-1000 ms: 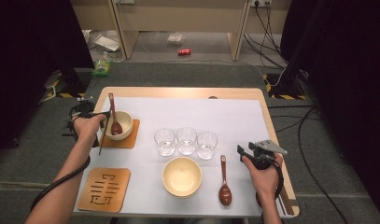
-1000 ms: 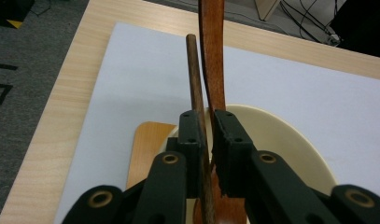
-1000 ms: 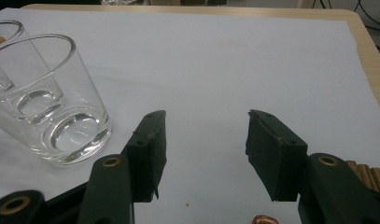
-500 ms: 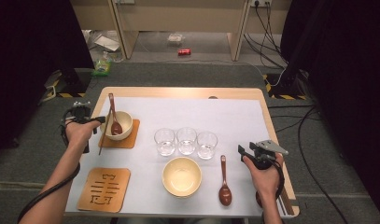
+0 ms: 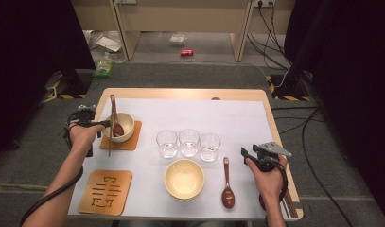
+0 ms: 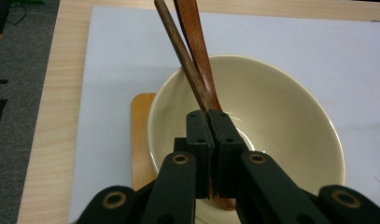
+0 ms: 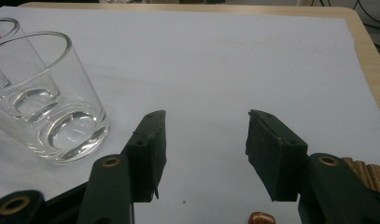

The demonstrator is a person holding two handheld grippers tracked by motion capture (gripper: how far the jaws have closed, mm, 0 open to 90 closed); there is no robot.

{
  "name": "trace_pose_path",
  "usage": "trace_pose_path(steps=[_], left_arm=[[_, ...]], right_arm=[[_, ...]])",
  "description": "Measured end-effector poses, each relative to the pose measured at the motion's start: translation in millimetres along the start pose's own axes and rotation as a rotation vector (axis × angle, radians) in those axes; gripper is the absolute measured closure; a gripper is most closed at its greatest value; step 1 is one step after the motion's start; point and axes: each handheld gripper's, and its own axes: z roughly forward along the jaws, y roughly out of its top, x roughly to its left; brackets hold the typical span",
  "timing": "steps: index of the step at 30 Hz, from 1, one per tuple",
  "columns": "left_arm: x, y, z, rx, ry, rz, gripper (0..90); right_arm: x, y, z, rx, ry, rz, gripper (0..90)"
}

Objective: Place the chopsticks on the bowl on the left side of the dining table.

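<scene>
A cream bowl [image 5: 127, 124] [image 6: 281, 121] sits on a wooden coaster [image 5: 132, 143] [image 6: 140, 140] at the table's left. A brown spoon [image 5: 113, 108] [image 6: 197, 42] leans inside it. My left gripper [image 5: 106, 124] [image 6: 208, 116] reaches over the bowl's near rim, shut on a thin dark chopstick [image 5: 109, 145] [image 6: 178, 44] that crosses the rim next to the spoon handle. My right gripper [image 5: 248, 151] [image 7: 204, 140] hovers low at the table's right, open, with only the white mat between its jaws.
Three glasses [image 5: 188, 142] [image 7: 52, 98] stand in a row mid-table. An empty cream bowl [image 5: 184, 178] and a second spoon [image 5: 226, 187] lie in front of them. An empty cut-out coaster [image 5: 105, 191] is front left. More chopsticks [image 5: 289, 203] [image 7: 360, 168] lie at the right edge.
My left hand drew slightly left, and the chopstick now stands straighter beside the bowl. The right hand has not moved.
</scene>
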Motion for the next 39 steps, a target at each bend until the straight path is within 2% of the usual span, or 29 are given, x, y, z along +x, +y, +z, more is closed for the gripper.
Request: trace_pose_path(steps=[8,15,22,28,30,34,39], left_arm=[[0.7,-2.8,-1.8,-0.027,0.007,0.016,81.8],[2.9,-10.9,-13.4,-0.123,-0.012,0.01,63.7],[4.0,-24.7,-32.1,-0.197,-0.012,0.016,49.0],[1.7,-37.5,-38.3,-0.225,-0.006,0.027,47.6],[1.3,-38.4,-38.4,-0.223,-0.022,0.027,47.1],[-0.1,-40.0,-40.7,-0.231,-0.019,0.025,46.3],[-0.5,-41.3,-43.0,-0.234,-0.006,0.034,46.0]], right_arm=[[-0.9,0.3,-0.4,0.002,-0.003,-0.003,47.9],[-4.9,1.6,-2.9,0.026,-0.027,-0.002,48.4],[-13.4,2.0,-7.1,0.053,-0.055,0.024,49.2],[-24.4,7.4,-13.4,0.088,-0.079,0.035,49.3],[-27.6,9.3,-16.0,0.103,-0.089,0.042,49.4],[-34.5,12.0,-20.7,0.114,-0.104,0.06,49.6],[-41.8,15.6,-24.0,0.159,-0.123,0.081,51.7]])
